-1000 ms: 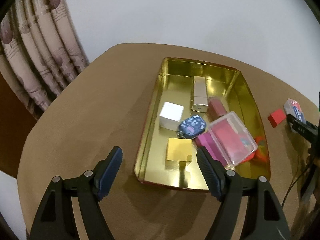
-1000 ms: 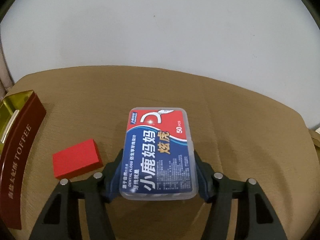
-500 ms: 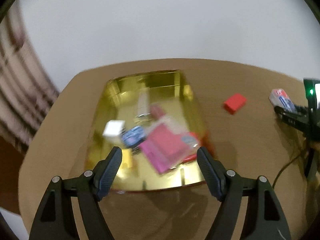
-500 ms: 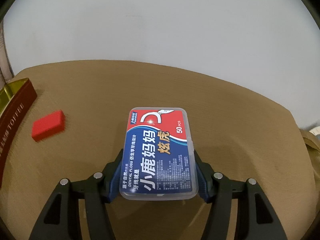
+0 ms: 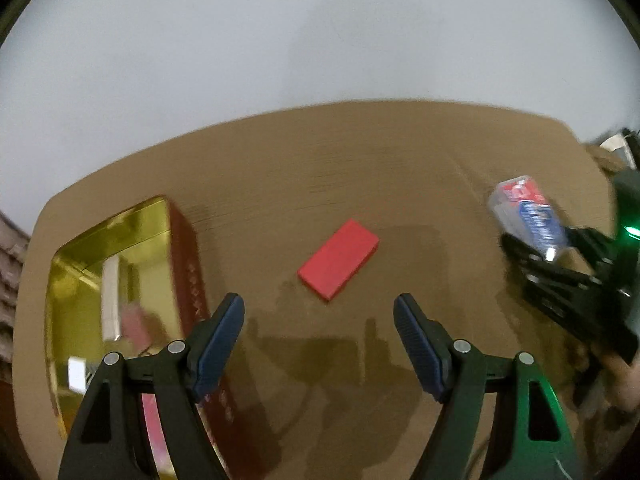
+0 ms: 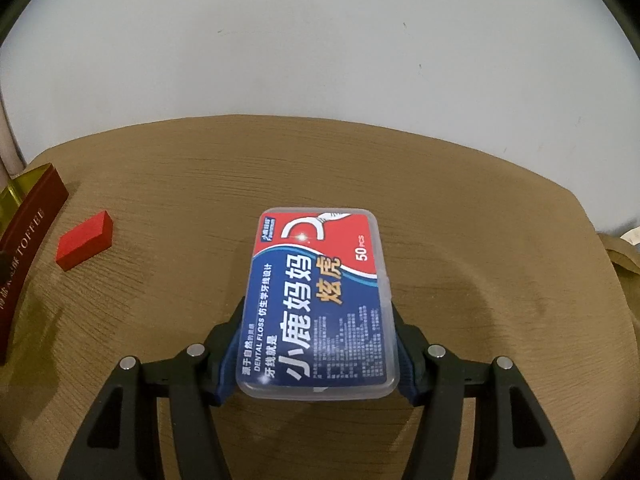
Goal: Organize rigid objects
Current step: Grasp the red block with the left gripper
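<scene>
My right gripper [image 6: 318, 344] is shut on a clear dental floss box [image 6: 320, 300] with a blue and red label, held above the tan table; the box also shows in the left wrist view [image 5: 528, 216]. My left gripper [image 5: 319, 320] is open and empty, just short of a flat red block [image 5: 339, 259] that lies on the table. The red block also shows in the right wrist view [image 6: 85, 239]. The gold toffee tin [image 5: 72, 264] with a dark red outer wall stands at the left and holds several small items.
The tin's red wall [image 6: 28, 224] sits at the left edge of the right wrist view. The tan table [image 6: 200, 184] ends at a white wall behind. A curtain [image 5: 10, 264] hangs at the far left.
My left gripper has swung right from over the tin to face the red block. My right gripper still holds the floss box and has shifted slightly relative to the block.
</scene>
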### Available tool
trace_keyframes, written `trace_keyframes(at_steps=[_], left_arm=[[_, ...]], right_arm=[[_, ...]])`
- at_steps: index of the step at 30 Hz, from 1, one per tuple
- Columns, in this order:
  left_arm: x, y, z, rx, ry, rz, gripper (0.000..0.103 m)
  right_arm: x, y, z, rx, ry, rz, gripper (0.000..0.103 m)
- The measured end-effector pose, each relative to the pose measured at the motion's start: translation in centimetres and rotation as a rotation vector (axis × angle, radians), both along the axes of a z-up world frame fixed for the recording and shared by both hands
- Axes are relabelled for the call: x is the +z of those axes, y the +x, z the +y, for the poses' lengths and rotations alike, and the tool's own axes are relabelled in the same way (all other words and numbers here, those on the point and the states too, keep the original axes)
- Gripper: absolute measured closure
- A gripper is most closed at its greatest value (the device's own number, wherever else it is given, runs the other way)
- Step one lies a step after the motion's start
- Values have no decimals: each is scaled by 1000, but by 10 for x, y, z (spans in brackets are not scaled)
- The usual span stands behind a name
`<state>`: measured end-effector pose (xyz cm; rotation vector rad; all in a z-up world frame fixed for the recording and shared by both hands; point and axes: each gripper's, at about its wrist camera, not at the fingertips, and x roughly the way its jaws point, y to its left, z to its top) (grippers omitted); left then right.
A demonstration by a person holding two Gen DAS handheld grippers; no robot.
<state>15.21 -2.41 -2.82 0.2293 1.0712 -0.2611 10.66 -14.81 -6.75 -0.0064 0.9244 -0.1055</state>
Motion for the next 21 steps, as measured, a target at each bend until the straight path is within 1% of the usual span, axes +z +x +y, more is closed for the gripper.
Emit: trace_keyframes(at_steps=[5,7,10,11,12,13,15,16,18,21], left_arm=[[-24,30,-4,28,5,64,30],[-30,36,-7,12,-4,81,30],[-37,43,-12,-22,2,93,30],[-40,46,-14,-24,8,99,33],[-44,48,-11,-21,9,103,40],[-46,51,-9,-20,-11,108,43],[-45,53,-8,-12,-42,99,57],[-45,53,-7,-12,-49,99,61],[-45,53,-6,-5,-54,90,75],[-44,48,-7,12,-53,81,76]], right_arm=[[-1,-4,-5,0,1,-4,41],[-5,-3,-3,-1,5,-4,41],[2,-4,-2,-2,6,-5,41],[3,-4,-3,-2,6,-5,41],[3,-4,-3,-2,6,-5,41],[1,-4,-3,-2,8,-5,41],[0,-4,-3,-2,10,-5,41],[0,-4,-3,-2,9,-5,41],[-1,-5,-4,-2,10,-5,41],[-1,-5,-3,-4,7,-3,41]])
